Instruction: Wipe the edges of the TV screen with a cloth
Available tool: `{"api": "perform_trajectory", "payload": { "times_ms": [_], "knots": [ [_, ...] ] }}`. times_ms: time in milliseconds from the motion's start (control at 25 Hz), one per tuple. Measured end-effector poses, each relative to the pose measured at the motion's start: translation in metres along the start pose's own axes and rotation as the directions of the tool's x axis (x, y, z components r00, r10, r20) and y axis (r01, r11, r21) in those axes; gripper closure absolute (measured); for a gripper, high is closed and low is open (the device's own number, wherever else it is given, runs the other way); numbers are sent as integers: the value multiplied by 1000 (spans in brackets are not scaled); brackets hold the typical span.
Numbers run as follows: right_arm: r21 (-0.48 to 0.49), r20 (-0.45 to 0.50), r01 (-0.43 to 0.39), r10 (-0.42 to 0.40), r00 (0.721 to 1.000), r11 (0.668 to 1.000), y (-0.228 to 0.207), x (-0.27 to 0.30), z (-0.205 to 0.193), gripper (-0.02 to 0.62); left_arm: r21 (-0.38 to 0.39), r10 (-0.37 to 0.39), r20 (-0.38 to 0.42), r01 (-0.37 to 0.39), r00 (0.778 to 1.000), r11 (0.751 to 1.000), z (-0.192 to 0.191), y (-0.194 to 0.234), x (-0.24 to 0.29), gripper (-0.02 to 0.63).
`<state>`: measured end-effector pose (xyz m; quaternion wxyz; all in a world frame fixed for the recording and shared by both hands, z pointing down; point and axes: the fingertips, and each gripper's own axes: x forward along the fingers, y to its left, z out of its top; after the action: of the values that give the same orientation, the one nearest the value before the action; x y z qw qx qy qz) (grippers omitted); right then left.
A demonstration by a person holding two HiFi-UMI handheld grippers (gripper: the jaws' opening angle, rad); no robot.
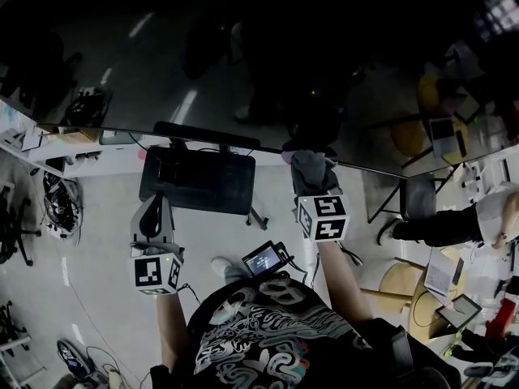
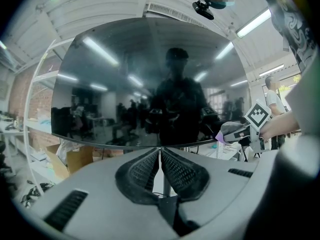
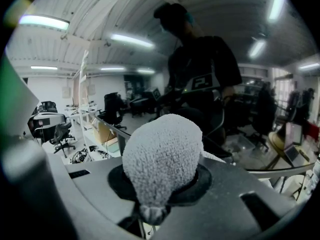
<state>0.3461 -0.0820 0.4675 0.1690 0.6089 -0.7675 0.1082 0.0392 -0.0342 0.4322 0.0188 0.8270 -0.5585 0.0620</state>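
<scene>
- Now gripping the grey cloth point(image 3: 162, 156) in the right gripper point(image 1: 312, 164) — jaws clenched on the bunched cloth, the fluffy end sticking out forward.
- Holding this cloth up at the lower edge of the TV screen point(image 1: 243, 55), a little right of the middle and right of the dark stand point(image 1: 199, 183). Seeming to touch the edge, but not being sure of the contact from these views.
- Hanging the left gripper point(image 1: 154, 221) lower and more to the left, apart from the screen — jaws pressed together, with nothing between them.
- Judging the task as under way, with the bottom edge being worked on.
- Finding no mark on the dark glass that separates wiped parts from unwiped parts, so not being able to say how much of this edge is finished.
- Probably leaving the remaining bottom edge, both side edges and the top edge to be wiped.
</scene>
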Motion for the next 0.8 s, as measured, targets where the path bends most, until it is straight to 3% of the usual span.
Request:
{"api": "perform_trajectory", "payload": {
  "times_ms": [800],
  "knots": [
    [-7,-12,40,-40,999,999,30,18,10,480,-20,-30,8,31,1000,999,-7,44,5,578]
  ]
}}
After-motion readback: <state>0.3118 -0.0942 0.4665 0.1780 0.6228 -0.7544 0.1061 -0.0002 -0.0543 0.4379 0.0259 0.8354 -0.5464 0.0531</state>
